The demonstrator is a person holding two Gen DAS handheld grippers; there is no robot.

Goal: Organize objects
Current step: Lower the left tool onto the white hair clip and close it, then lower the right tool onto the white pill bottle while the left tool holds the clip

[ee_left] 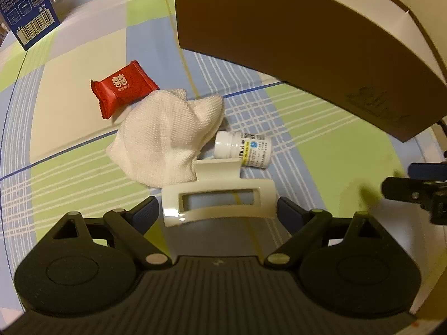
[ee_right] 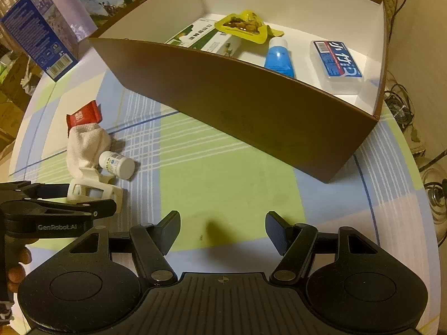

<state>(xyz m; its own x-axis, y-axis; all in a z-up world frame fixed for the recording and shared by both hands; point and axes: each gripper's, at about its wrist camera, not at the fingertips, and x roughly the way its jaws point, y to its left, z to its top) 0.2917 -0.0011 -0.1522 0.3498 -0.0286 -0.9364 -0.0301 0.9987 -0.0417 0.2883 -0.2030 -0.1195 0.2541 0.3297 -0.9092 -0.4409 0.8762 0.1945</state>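
Left wrist view first: my left gripper (ee_left: 218,209) has its two blue-padded fingers set on either end of a white hair claw clip (ee_left: 215,198), one pad touching each side. Just beyond the clip lies a crumpled white cloth (ee_left: 167,136), and tucked against it a small white pill bottle (ee_left: 243,149) on its side; its label print is too small for me to read. One red candy wrapper (ee_left: 123,90) with white characters I cannot make out sits partly under the cloth's far edge. All four rest on the plaid tablecloth (ee_left: 321,128), blue, green and cream.

From the right wrist camera, my right gripper (ee_right: 222,230) hangs with its fingers spread apart and nothing between them, over a bare green patch of cloth. I read "GenRobot.AI" on the body of the other gripper at the left edge.

A brown cardboard box (ee_right: 251,103) with a white interior stands well apart from the small pile. Inside I count four things: a green-and-white carton (ee_right: 201,37), a yellow snack packet (ee_right: 243,25), a blue tube (ee_right: 279,57) and a clear case with a blue label (ee_right: 336,61) bearing Japanese script. Behind, one blue carton (ee_right: 42,33) with a barcode stands beside further printed cartons.
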